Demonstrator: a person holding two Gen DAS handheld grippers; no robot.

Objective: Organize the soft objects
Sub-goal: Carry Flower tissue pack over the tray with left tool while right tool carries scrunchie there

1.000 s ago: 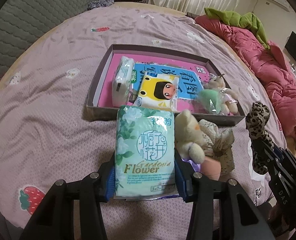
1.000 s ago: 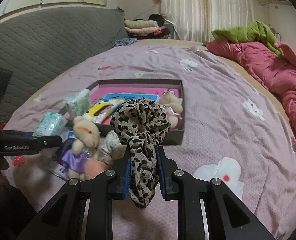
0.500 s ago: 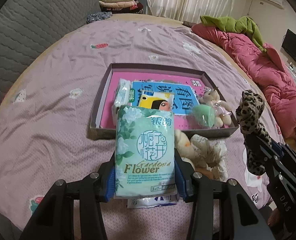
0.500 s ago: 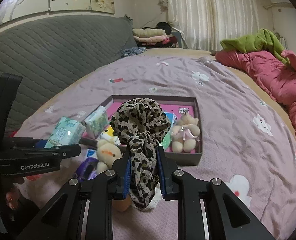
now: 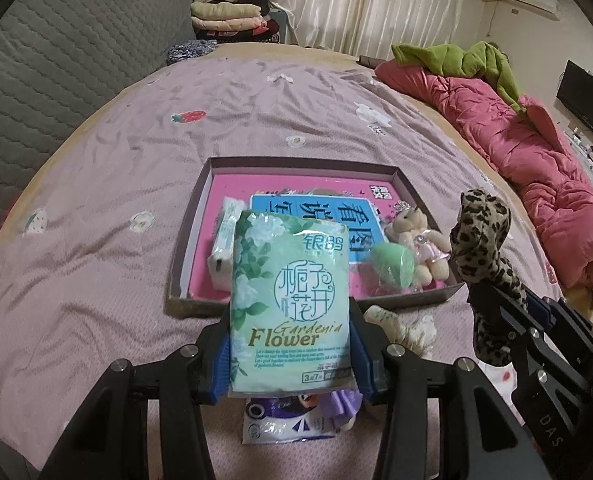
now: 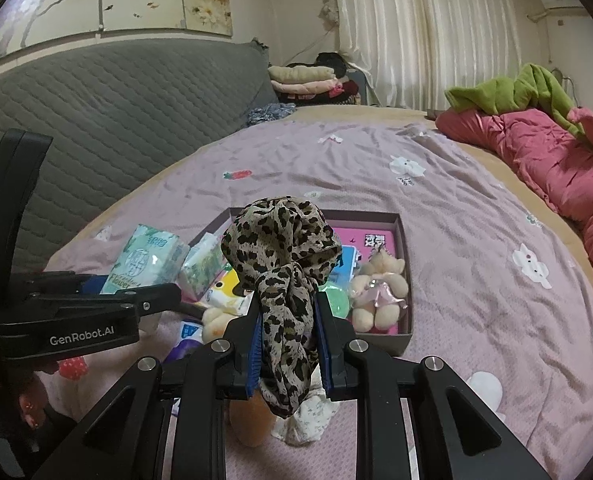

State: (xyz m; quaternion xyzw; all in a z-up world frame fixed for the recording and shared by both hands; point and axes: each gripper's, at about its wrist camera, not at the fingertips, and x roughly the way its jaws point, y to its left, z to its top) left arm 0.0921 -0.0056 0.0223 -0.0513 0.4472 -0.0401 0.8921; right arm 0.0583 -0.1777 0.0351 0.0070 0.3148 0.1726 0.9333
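- The left tool (image 5: 290,344) is clamped on a green tissue pack (image 5: 290,300), its blue pads pressed to the pack's two sides.
- The right tool (image 6: 288,344) is pinched nearly closed on a leopard-print scarf (image 6: 282,256), bunched above the pads.
- Both loads have come up off the bed (image 5: 116,200) over the last second and now hang just short of the shallow box's (image 5: 200,216) near wall; I judge both lifts done, with placing in the box next.
- Inside the box: one small tissue pack (image 5: 226,236), one green sponge (image 5: 392,268), one small bear (image 5: 416,240).
- In front of the box, left on the bed: one cream plush toy (image 6: 216,320), one floral cloth (image 5: 400,328) and one flat packet (image 5: 288,428).
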